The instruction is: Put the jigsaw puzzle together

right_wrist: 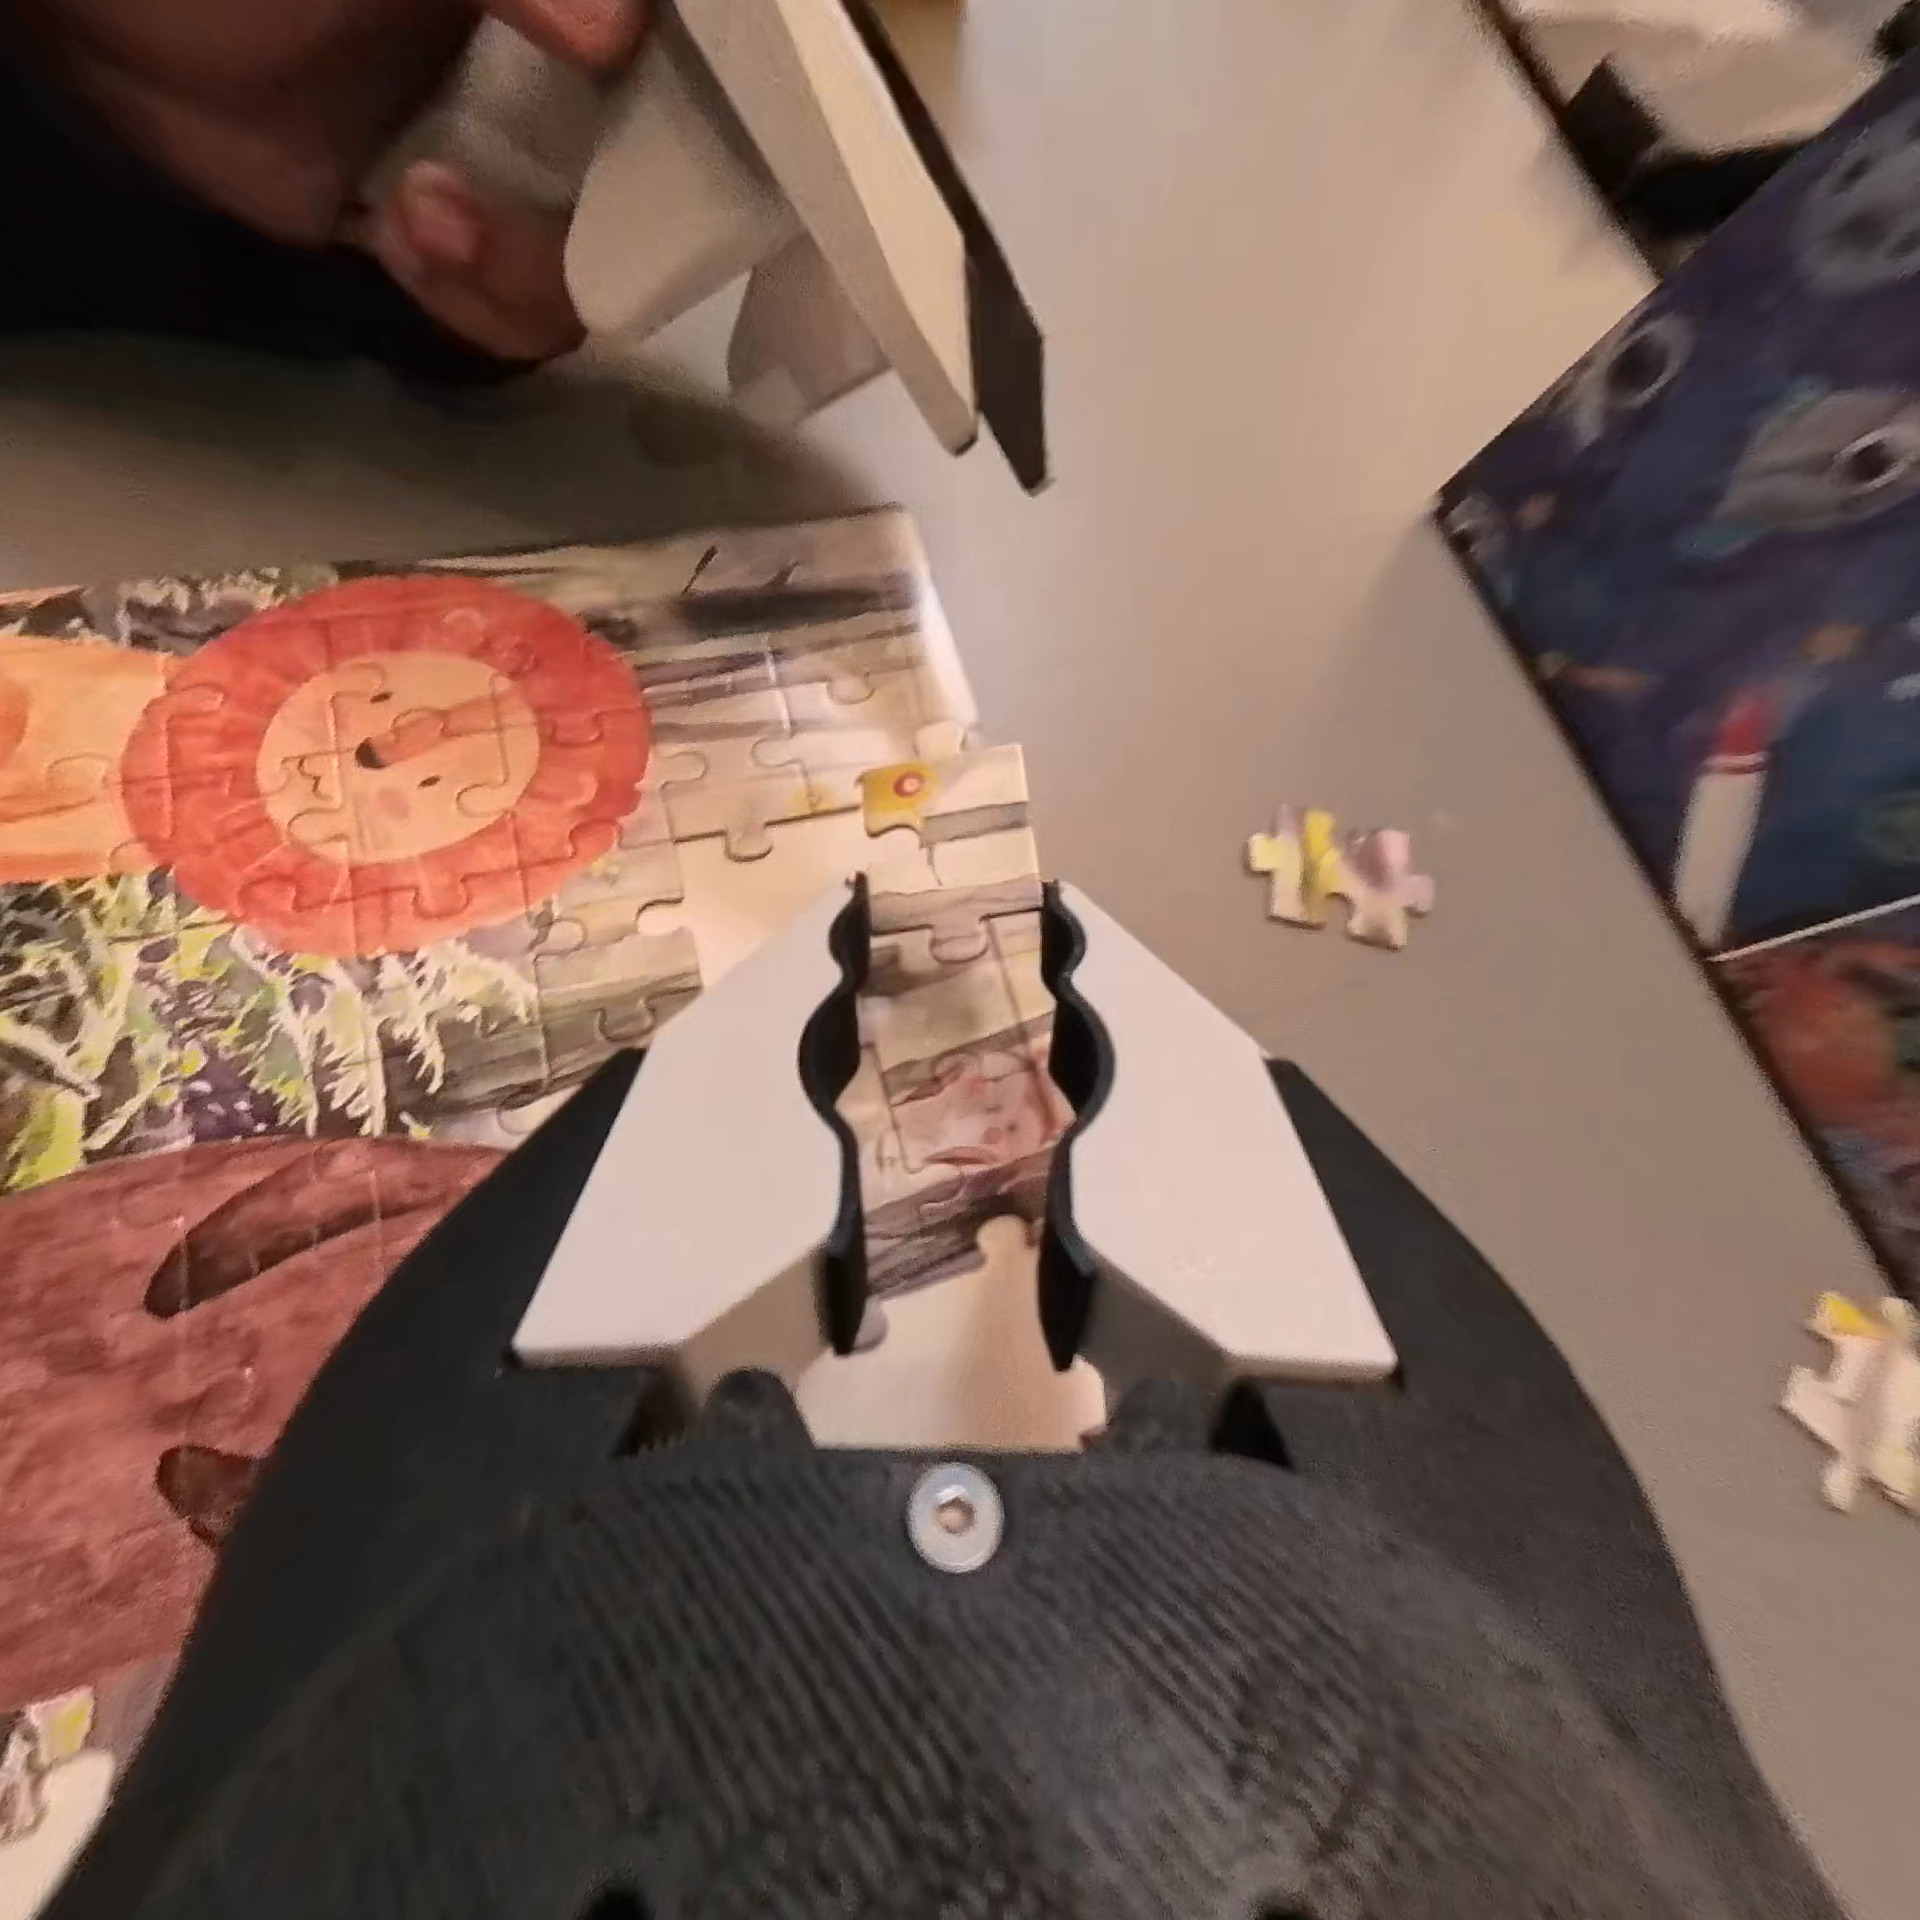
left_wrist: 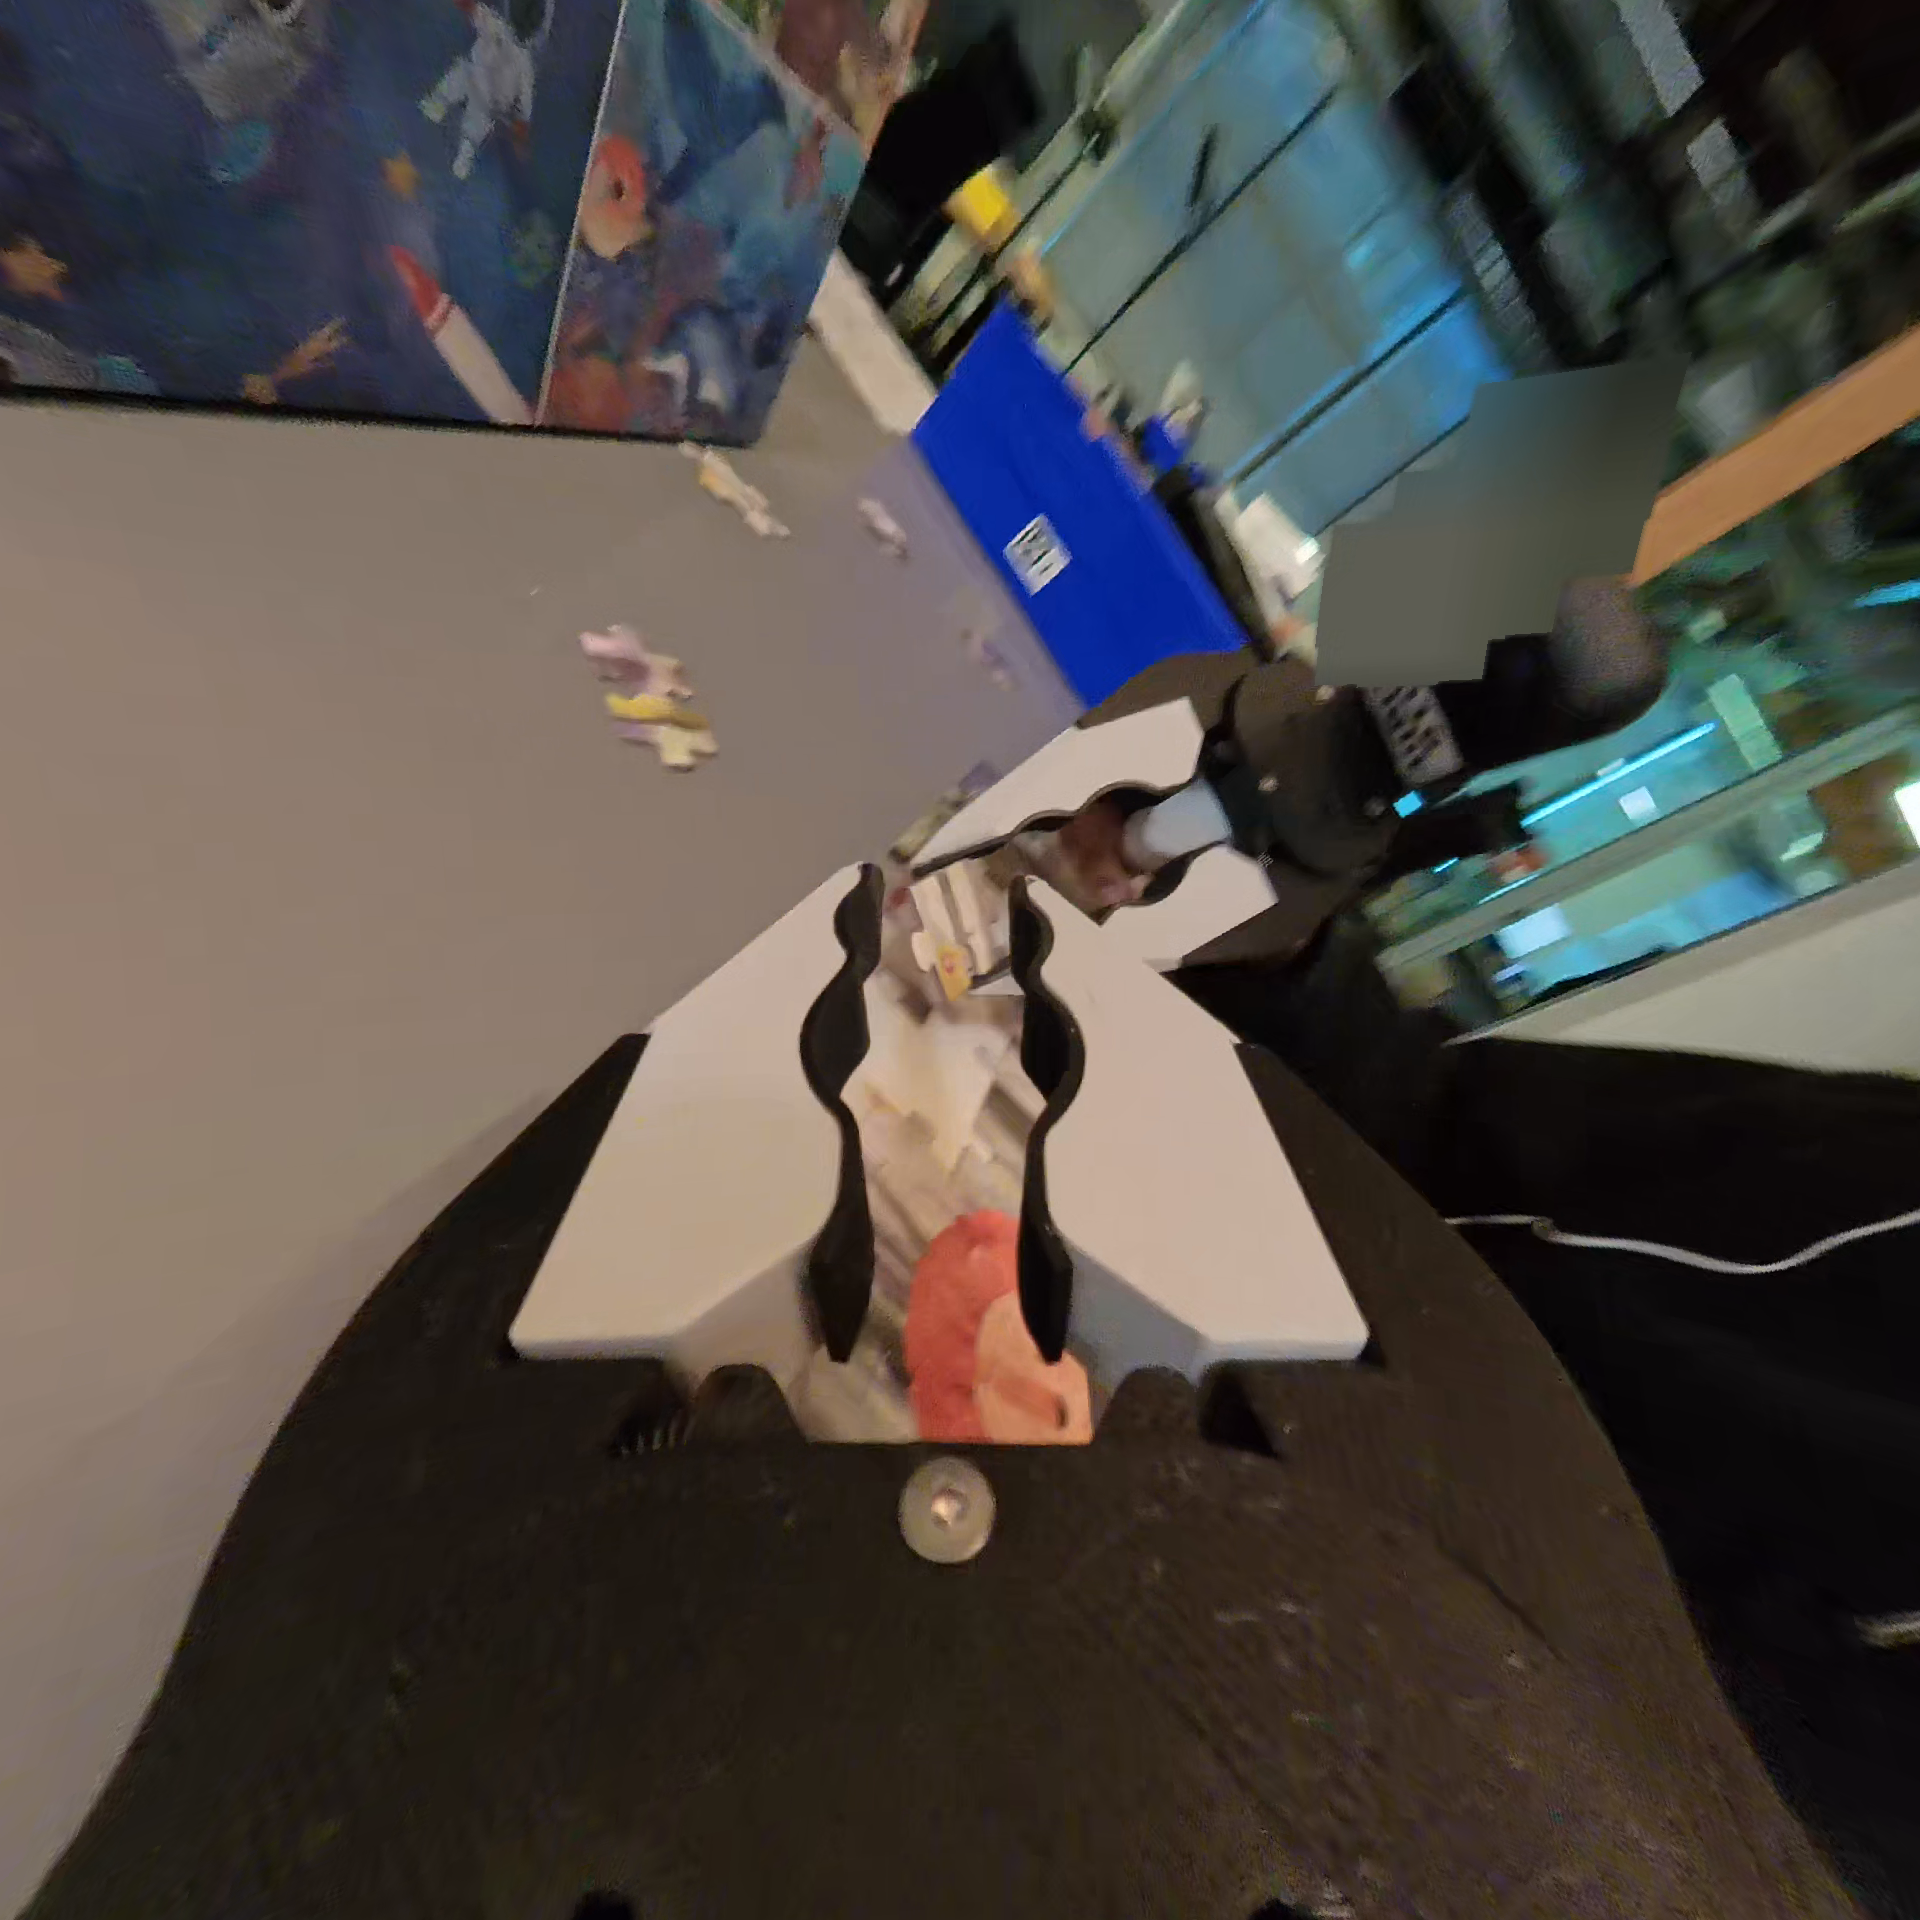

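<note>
Right hand-held gripper part-open, seemingly empty, above jigsaw puzzle, loose pieces beside.

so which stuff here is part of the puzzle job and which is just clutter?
Job:
- assembled puzzle with lion
- loose joined pieces on the grey table
- more loose pieces at right edge
- left gripper, right gripper, both open and empty

Lying about:
- space-themed picture boxes
- blue bin
- white cable
</note>
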### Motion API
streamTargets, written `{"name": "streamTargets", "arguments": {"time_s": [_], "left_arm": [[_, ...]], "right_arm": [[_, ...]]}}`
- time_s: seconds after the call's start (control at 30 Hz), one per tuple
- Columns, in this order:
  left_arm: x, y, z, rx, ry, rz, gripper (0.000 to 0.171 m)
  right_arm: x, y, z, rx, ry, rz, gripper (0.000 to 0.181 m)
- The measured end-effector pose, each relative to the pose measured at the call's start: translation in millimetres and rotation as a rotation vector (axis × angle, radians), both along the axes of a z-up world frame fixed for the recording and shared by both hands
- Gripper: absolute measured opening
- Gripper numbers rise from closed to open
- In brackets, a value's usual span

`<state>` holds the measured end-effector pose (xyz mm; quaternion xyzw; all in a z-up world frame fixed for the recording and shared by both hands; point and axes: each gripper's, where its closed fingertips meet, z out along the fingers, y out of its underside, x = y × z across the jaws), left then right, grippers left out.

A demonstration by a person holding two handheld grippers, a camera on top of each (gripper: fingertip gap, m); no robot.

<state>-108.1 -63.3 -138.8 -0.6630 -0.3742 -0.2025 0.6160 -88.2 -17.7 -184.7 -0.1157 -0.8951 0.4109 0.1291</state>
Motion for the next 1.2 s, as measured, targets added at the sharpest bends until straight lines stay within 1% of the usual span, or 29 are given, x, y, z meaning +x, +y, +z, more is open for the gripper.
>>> {"name": "streamTargets", "arguments": {"time_s": [0.1, 0.2, 0.3, 0.4, 0.5, 0.6, 0.73, 0.93, 1.2], "left_arm": [[2, 1, -20, -0.199, 0.08, -0.018, 0.014], [6, 4, -37, -0.359, 0.16, -0.04, 0.01], [10, 7, -51, -0.488, 0.231, -0.065, 0.006], [12, 8, -59, -0.571, 0.285, -0.08, 0.005], [13, 8, -62, -0.607, 0.312, -0.088, 0.005], [13, 8, -61, -0.605, 0.313, -0.091, 0.004], [15, 9, -60, -0.592, 0.308, -0.097, 0.005], [18, 12, -60, -0.595, 0.323, -0.115, 0.005], [22, 15, -61, -0.61, 0.349, -0.135, 0.007]], "right_arm": [[6, -4, -11, 0.009, -0.057, 0.033, 0.031], [8, -6, -19, 0.041, -0.06, 0.049, 0.031], [8, -9, -21, 0.044, -0.06, 0.058, 0.031], [6, -10, -21, 0.039, -0.054, 0.057, 0.033], [4, -8, -21, 0.04, -0.042, 0.049, 0.04], [3, -7, -19, 0.054, -0.02, 0.045, 0.043], [5, -4, -17, 0.061, -0.021, 0.051, 0.039], [5, 1, -19, 0.073, -0.041, 0.045, 0.026], [11, -3, -21, 0.068, -0.062, 0.07, 0.026]]}}
